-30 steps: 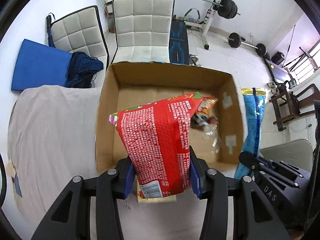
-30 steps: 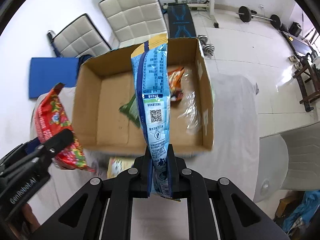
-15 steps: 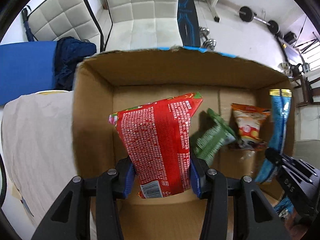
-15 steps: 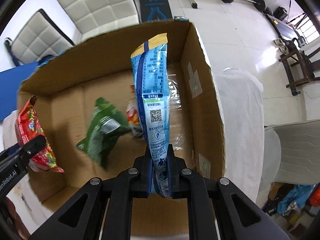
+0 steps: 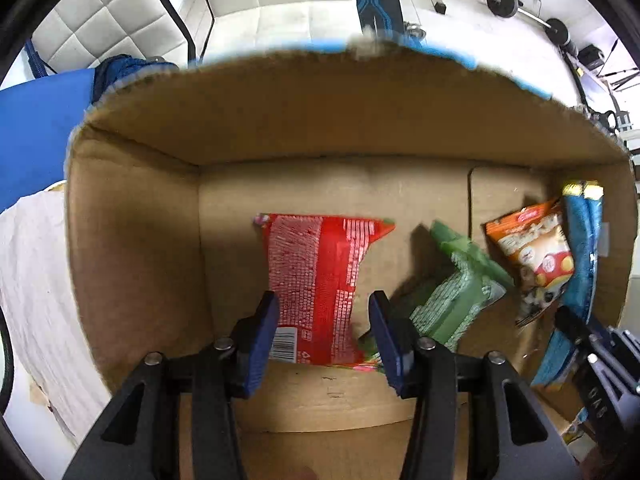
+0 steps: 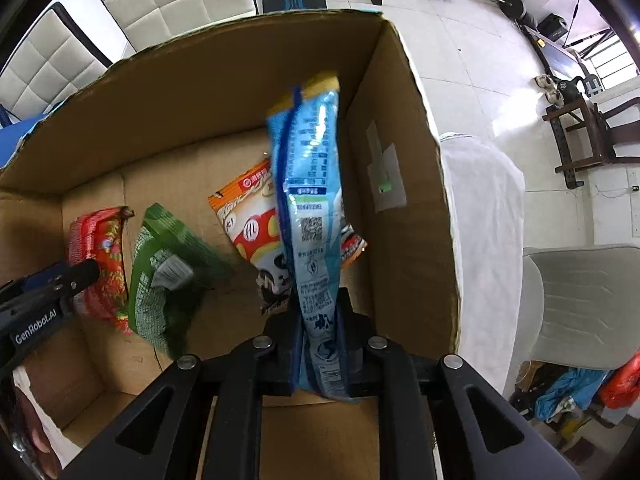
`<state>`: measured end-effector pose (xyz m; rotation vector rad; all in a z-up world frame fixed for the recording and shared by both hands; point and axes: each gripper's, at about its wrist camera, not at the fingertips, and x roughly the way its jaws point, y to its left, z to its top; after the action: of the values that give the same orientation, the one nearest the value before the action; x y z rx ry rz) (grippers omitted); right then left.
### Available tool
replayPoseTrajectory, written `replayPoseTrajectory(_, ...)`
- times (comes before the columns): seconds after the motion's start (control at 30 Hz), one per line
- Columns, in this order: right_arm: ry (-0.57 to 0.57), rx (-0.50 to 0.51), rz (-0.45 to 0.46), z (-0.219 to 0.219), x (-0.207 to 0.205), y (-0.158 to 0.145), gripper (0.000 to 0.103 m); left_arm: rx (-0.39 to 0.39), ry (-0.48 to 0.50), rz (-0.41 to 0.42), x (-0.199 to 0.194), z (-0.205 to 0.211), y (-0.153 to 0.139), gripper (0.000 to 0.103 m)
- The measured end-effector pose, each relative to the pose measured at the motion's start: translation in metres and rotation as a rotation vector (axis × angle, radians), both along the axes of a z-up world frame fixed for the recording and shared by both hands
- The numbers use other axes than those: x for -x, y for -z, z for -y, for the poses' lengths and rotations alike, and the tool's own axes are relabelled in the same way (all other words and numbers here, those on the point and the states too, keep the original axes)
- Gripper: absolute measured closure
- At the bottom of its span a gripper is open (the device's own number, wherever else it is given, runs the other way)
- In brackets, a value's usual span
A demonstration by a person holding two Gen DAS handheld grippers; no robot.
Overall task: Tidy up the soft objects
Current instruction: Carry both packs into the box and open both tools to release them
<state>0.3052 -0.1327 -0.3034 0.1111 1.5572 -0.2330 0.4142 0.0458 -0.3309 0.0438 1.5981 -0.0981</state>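
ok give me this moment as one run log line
left gripper: open, red bag loose between fingers | right gripper: shut on blue bag | both inside cardboard box

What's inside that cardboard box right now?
The cardboard box holds a red packet, a green packet, an orange packet and a blue packet. Whatever lies under them is hidden.

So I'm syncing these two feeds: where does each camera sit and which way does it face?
Left wrist: on the left gripper, looking down into the cardboard box; its open fingers flank the red bag.
Right wrist: on the right gripper, facing into the box, fingers pinching the blue bag.
Both show the box, green bag and orange bag.
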Motion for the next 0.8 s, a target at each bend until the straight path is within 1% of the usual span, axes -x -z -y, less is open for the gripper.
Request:
replayPoseTrajectory(0.07, -0.01, 0.014, 0.008, -0.008, 0.0, -0.006, 0.075, 0.006, -0.01, 0.011, 0.001, -0.002, -0.007, 0.056)
replayPoseTrajectory(0.1, -0.012, 0.015, 0.011, -0.01, 0.0, -0.009, 0.071, 0.015, -0.016, 0.012, 0.003, -0.004, -0.011, 0.052)
replayPoseTrajectory(0.17, -0.007, 0.006, 0.022, -0.012, 0.002, -0.014, 0.055, 0.019, -0.03, 0.027, 0.006, -0.009, -0.018, 0.049)
replayPoseTrajectory(0.2, -0.011, 0.009, 0.026, -0.014, 0.002, -0.017, 0.051, 0.02, -0.033, 0.033, 0.009, -0.011, -0.023, 0.047)
replayPoseTrajectory(0.27, -0.01, -0.002, 0.035, -0.021, 0.004, -0.025, 0.032, 0.031, -0.042, 0.034, 0.016, -0.016, -0.031, 0.04)
replayPoseTrajectory(0.3, -0.01, -0.014, 0.044, -0.025, 0.005, -0.03, 0.028, 0.04, -0.046, 0.039, 0.02, -0.019, -0.036, 0.037)
replayPoseTrajectory(0.37, -0.01, -0.03, 0.058, -0.029, 0.009, -0.037, 0.016, 0.054, -0.056, 0.058, 0.023, -0.027, -0.046, 0.031)
replayPoseTrajectory(0.4, -0.012, -0.032, 0.065, -0.031, 0.012, -0.04, 0.013, 0.059, -0.065, 0.069, 0.028, -0.03, -0.051, 0.027)
replayPoseTrajectory(0.43, -0.018, -0.036, 0.075, -0.035, 0.016, -0.044, 0.007, 0.063, -0.072, 0.076, 0.028, -0.032, -0.054, 0.019)
replayPoseTrajectory(0.47, -0.023, -0.044, 0.084, -0.039, 0.02, -0.048, 0.004, 0.064, -0.076, 0.081, 0.032, -0.035, -0.057, 0.017)
replayPoseTrajectory(0.57, -0.04, -0.049, 0.115, -0.048, 0.032, -0.056, 0.003, 0.07, -0.09, 0.102, 0.048, -0.044, -0.067, 0.012)
replayPoseTrajectory(0.63, -0.058, -0.041, 0.136, -0.048, 0.044, -0.056, 0.002, 0.075, -0.092, 0.118, 0.058, -0.051, -0.072, 0.005)
replayPoseTrajectory(0.7, -0.071, -0.03, 0.163, -0.056, 0.055, -0.062, 0.0, 0.065, -0.086, 0.149, 0.072, -0.056, -0.08, 0.005)
replayPoseTrajectory(0.8, -0.074, -0.027, 0.195, -0.064, 0.071, -0.067, 0.0, 0.043, -0.08, 0.195, 0.088, -0.059, -0.088, 0.004)
